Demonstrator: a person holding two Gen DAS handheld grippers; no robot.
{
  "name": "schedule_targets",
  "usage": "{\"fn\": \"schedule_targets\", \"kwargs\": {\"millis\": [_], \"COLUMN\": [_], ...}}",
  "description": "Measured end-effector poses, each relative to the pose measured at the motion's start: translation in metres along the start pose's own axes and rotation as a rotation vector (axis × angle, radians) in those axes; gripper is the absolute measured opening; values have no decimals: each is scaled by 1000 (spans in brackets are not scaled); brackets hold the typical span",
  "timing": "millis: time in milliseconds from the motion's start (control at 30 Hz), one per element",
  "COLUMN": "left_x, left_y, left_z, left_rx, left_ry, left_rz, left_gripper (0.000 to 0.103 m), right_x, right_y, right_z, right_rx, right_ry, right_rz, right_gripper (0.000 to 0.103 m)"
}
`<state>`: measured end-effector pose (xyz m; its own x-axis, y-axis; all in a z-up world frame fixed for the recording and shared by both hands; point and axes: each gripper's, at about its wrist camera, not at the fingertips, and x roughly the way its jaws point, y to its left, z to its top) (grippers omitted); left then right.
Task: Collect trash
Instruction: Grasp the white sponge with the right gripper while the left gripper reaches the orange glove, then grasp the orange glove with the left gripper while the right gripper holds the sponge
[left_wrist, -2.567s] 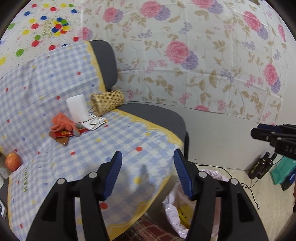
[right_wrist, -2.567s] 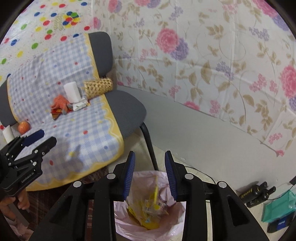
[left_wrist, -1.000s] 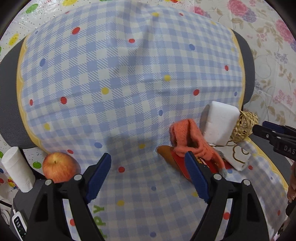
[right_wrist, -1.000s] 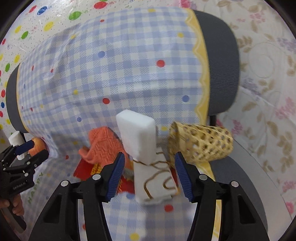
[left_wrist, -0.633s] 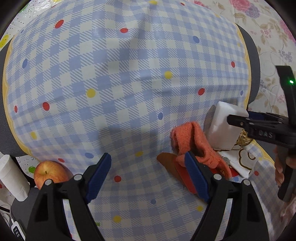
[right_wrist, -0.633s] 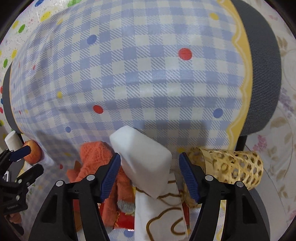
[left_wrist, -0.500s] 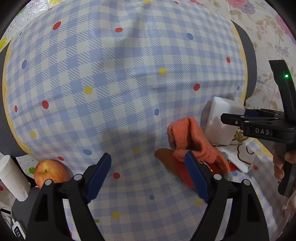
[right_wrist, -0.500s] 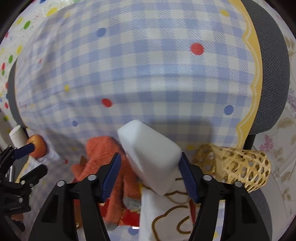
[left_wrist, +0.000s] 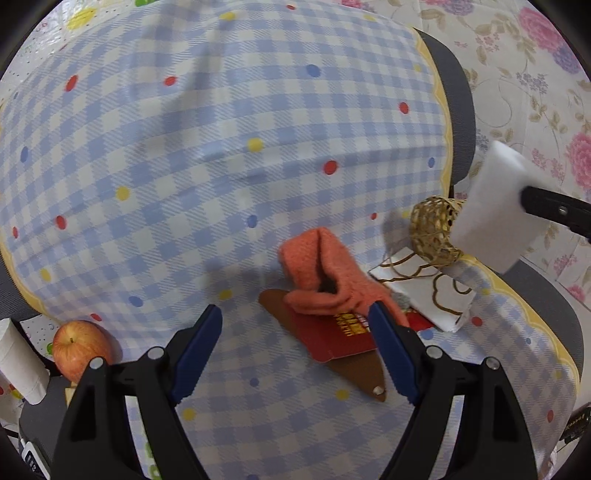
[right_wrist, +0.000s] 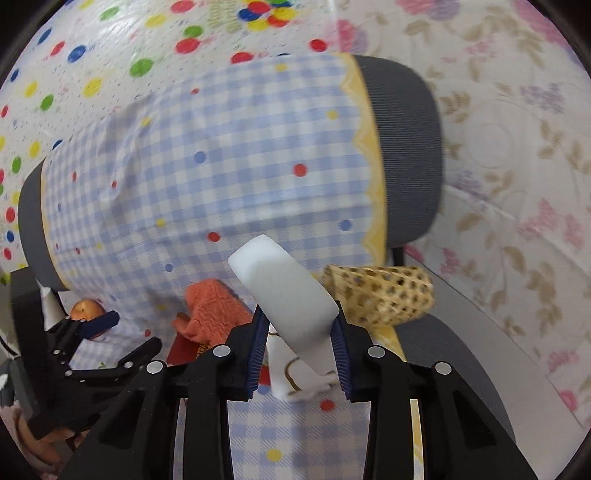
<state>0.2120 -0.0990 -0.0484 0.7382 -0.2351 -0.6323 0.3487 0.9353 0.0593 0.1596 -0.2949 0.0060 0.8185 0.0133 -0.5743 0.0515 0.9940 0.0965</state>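
R gripper (right_wrist: 298, 349) had just been closing, and there it was: jaws clamped on the white foam block (right_wrist: 286, 295), pads squeezing its lower end, top sticking out past the fingertips and leaning left. Block was clear of the seat, hanging above the paper w/ brown squiggles (right_wrist: 291, 363) right below the fingers. From the L wrist cam the same block (left_wrist: 495, 206) floated off to the far right, over the chair's edge.

Step in hand, I'd say: pickup done, carry starting. Next move called for swinging the block away to wherever the trash goes; no bin in view at that moment, so direction couldn't be told.

L gripper (left_wrist: 295, 350) stood wide apart, nothing between the pads, hovering over the checkered cloth (left_wrist: 221, 147). Just ahead of its right finger: orange knit glove (left_wrist: 325, 280) lying on a red card (left_wrist: 332, 336) & a brown flat piece (left_wrist: 364, 376). Prob. the next pick, but the glove sat on top, so the card needed a low, careful bite.

Around: woven bamboo basket (right_wrist: 384, 295) on its side just right of the R fingers, close enough to get clipped on the way out. Apple (left_wrist: 79, 347) & white paper roll (left_wrist: 20, 365) well left of the L fingers.
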Motion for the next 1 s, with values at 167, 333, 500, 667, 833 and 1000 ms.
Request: {"fn": "schedule_targets", "kwargs": {"millis": [167, 333, 500, 667, 833, 1000], "left_x": [22, 49, 63, 13, -59, -124], "left_y": [-20, -37, -39, -32, -20, -23], "left_z": [6, 13, 17, 18, 14, -6], "left_rx": [23, 53, 54, 68, 90, 139], "left_ry": [29, 69, 111, -6, -117, -198], "left_rz": [-36, -29, -57, -85, -139, -188], "left_gripper": [66, 59, 5, 4, 4, 4], "right_x": [-9, -8, -10, -32, -67, -105], "right_y": [-21, -31, -29, -23, -14, -4], "right_z": [-13, -21, -22, -23, -25, -42], "right_rx": [48, 81, 90, 78, 92, 103], "right_ry": [5, 14, 15, -5, -45, -62], "right_rz": [-44, -31, -30, -25, 11, 35], "right_gripper": [35, 37, 37, 37, 37, 37]}}
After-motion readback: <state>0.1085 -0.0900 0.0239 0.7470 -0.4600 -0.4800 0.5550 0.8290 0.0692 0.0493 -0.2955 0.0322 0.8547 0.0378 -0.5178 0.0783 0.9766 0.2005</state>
